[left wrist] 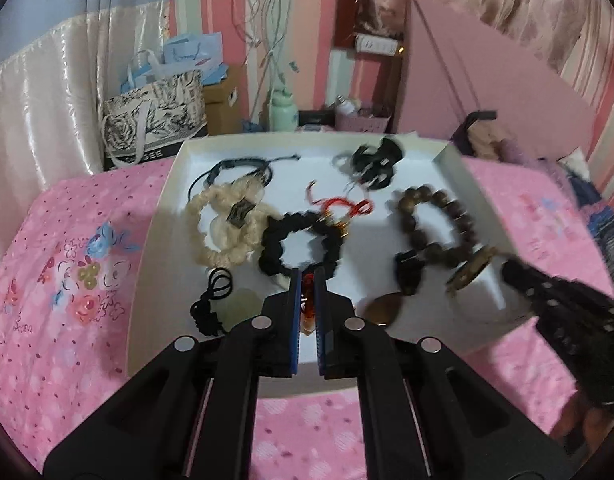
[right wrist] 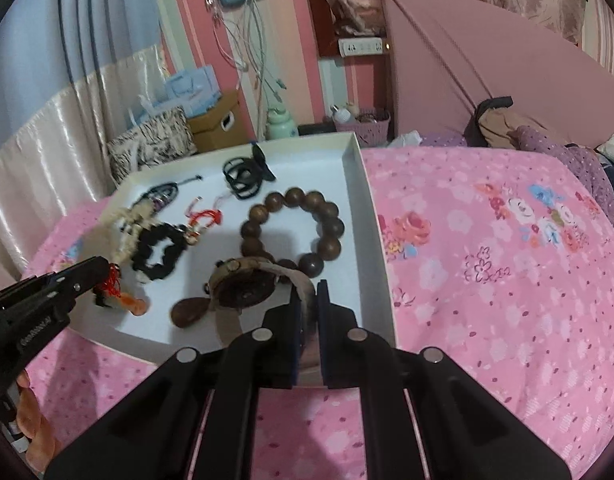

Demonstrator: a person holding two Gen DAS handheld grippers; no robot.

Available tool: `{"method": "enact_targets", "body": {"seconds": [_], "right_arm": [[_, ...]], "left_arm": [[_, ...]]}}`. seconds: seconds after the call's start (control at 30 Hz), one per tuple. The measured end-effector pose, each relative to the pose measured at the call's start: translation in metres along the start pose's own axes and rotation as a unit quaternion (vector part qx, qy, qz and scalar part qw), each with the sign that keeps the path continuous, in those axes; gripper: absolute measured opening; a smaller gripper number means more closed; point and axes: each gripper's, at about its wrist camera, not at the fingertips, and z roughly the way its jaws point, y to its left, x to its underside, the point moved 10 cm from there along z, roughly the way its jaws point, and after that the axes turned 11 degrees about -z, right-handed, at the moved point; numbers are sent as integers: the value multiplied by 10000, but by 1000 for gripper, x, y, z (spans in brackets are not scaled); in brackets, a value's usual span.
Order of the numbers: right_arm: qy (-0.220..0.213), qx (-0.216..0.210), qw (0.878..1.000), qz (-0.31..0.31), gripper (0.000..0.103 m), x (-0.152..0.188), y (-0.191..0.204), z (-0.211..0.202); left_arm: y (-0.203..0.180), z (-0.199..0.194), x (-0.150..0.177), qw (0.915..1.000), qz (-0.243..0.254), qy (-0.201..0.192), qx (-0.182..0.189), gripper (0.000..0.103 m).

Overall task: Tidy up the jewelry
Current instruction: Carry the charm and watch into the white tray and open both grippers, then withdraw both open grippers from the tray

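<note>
A white tray (left wrist: 169,200) on the pink bed holds jewelry: a brown bead bracelet (left wrist: 435,222), a black scrunchie (left wrist: 301,246), a cream bead string (left wrist: 227,218), a red cord charm (left wrist: 343,210) and a black clip (left wrist: 377,164). My left gripper (left wrist: 307,280) is shut on an orange pendant with red cord (right wrist: 123,296), just above the tray's near left. My right gripper (right wrist: 309,290) is shut on the strap of a brown watch (right wrist: 243,284), near the tray's right wall (right wrist: 367,216). The bead bracelet (right wrist: 293,226) lies just beyond the watch.
A black knotted cord (left wrist: 211,300) and a brown teardrop pendant (right wrist: 191,310) lie in the tray's near part. Pink flowered bedding (right wrist: 507,280) surrounds the tray. Bags (left wrist: 155,120), a box and a green bottle (left wrist: 283,110) stand beyond the bed.
</note>
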Motion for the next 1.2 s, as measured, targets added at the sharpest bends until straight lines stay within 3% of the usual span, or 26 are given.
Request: {"method": "enact_targets", "body": {"seconds": [0.33,0.83,0.9,0.93,0.97,1.1,1.2], "right_arm": [[36,346,9988,-353,7,0,7,23],[46,433,9977,-512,11,4,11,28],[-14,445,9975,-542,26,1,12,23],[-115,486,9972,-555,43,-2,11,16],[-194,479,9971,-560,48,-4,12,12],[-338,440,9969,-549,51,-8,11,-9],[-562,432,9961,-519,66,-11,12,-42]], "left_arm": [[10,35,11,9992,80,226,-318,4],[14,35,11,9991,102,152,-381,5],[13,32,12,9991,129,140,-391,6],[11,28,14,9991,139,144,-362,9],[10,26,14,9992,150,138,-352,13],[13,-1,13,9992,131,24,-371,26],[21,-39,12,9984,187,-252,-480,45]]}}
